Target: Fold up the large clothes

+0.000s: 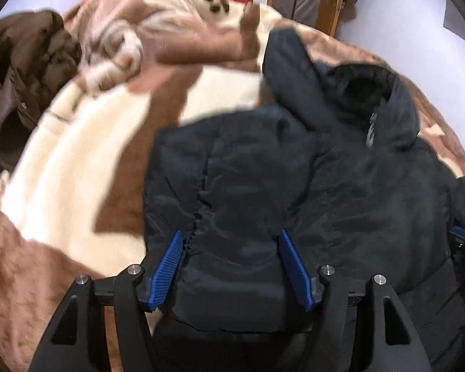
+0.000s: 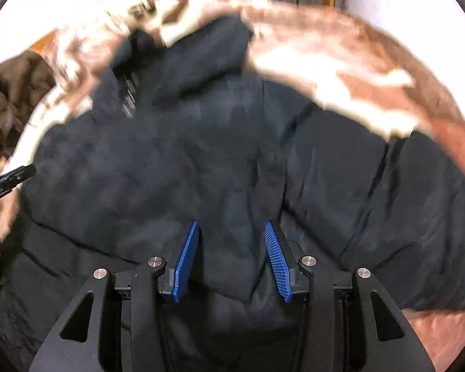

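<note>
The landmark is the navy puffer jacket (image 1: pixel 310 186), which lies spread on a brown-and-cream fleece blanket (image 1: pixel 77 161) covering the bed. To the far left of the jacket, at the blanket's edge, a brown coat (image 1: pixel 24 71) lies bunched. The left gripper (image 1: pixel 229 266) sits at the jacket's near left portion; its blue ribbed pads (image 1: pixel 166 271) stand apart, with a raised fold of jacket fabric between them, and whether the pads actually press that fabric cannot be determined. A stitched seam runs up the jacket just beside the left pad. Beyond the grippers, the jacket's hood (image 1: pixel 369 99) lies at the far end, with its dark lining facing up. The right gripper (image 2: pixel 232 260) sits at the jacket's near middle; its jaws are likewise spread, with a ridge of quilted fabric between the pads (image 2: pixel 186 263), and contact cannot be confirmed. Right of the jacket, the blanket continues toward a pale wall (image 1: pixel 403 31) and a wooden door frame (image 1: pixel 331 3). Both views are blurred.
</note>
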